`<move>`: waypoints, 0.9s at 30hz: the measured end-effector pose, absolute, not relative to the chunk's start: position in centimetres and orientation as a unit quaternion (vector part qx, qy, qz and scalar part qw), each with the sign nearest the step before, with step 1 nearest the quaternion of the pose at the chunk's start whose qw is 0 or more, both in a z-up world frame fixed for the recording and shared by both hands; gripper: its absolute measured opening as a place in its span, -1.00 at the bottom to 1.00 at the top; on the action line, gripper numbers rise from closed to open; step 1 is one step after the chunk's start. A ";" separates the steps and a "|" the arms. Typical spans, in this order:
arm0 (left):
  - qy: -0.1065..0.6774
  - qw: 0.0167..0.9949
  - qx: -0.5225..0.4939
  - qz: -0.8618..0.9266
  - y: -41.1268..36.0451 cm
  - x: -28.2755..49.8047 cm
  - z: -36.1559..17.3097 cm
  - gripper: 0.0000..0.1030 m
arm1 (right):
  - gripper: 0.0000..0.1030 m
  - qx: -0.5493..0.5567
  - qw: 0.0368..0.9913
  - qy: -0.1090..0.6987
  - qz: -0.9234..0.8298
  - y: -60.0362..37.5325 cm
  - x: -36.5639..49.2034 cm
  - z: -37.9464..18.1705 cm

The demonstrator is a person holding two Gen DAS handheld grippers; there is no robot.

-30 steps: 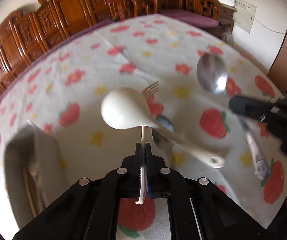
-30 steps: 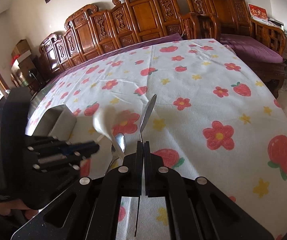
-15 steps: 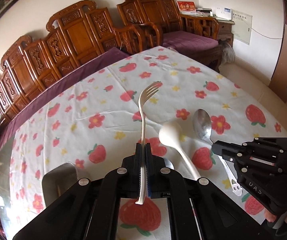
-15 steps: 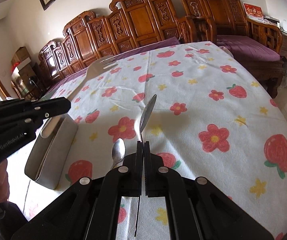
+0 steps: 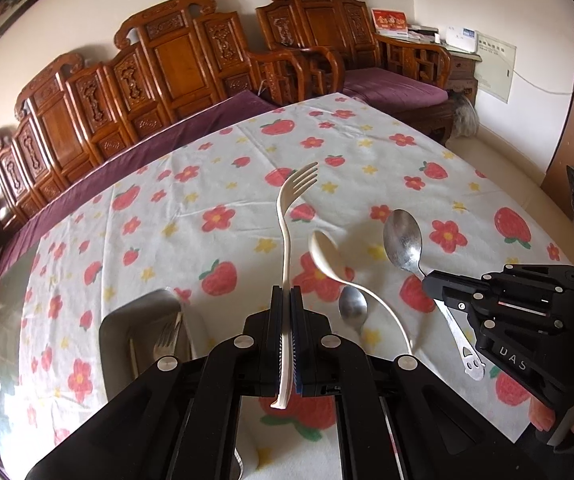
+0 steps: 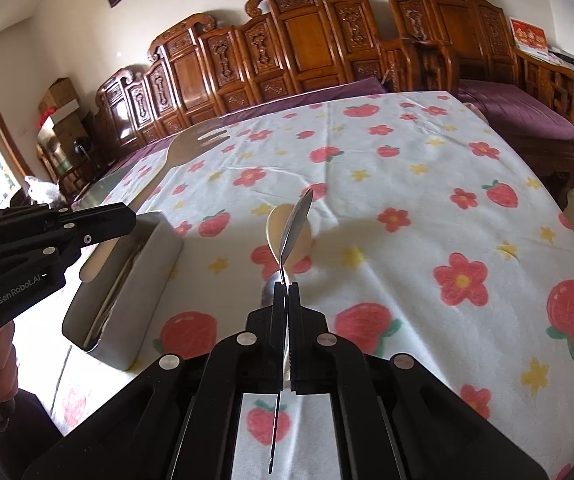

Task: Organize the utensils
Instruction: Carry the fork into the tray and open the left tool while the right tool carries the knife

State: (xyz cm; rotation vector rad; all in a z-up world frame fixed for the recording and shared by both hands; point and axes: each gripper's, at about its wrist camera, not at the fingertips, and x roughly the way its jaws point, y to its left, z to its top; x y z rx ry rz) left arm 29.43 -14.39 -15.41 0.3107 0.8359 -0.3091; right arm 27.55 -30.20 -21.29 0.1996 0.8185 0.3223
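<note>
Forks first: left gripper point(image 5: 286, 312) is clamped on the cream fork point(image 5: 291, 216), right gripper point(image 6: 287, 300) pinches the steel spoon point(image 5: 403, 240), both aloft. Best lowered handle-first into the metal tray point(image 5: 143, 332) at the table's left edge. Since half a second ago, little has shifted.

Bright daylight, soft shadows, fisheye-warped edges
</note>
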 end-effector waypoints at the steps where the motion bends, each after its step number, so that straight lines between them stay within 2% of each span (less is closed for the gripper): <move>1: 0.402 0.892 0.145 -0.146 -13.8 29.3 -15.4 -0.94 | -0.95 0.095 0.900 0.395 0.159 -30.0 27.5 -21.2; 15: 0.410 0.899 0.105 -0.112 -6.6 28.5 -15.9 -0.94 | -0.95 0.049 0.901 0.377 0.210 -24.2 24.7 -18.8; 27: 0.454 0.886 0.075 -0.063 0.1 28.8 -20.4 -0.94 | -0.95 0.020 0.889 0.384 0.249 -19.6 23.3 -19.1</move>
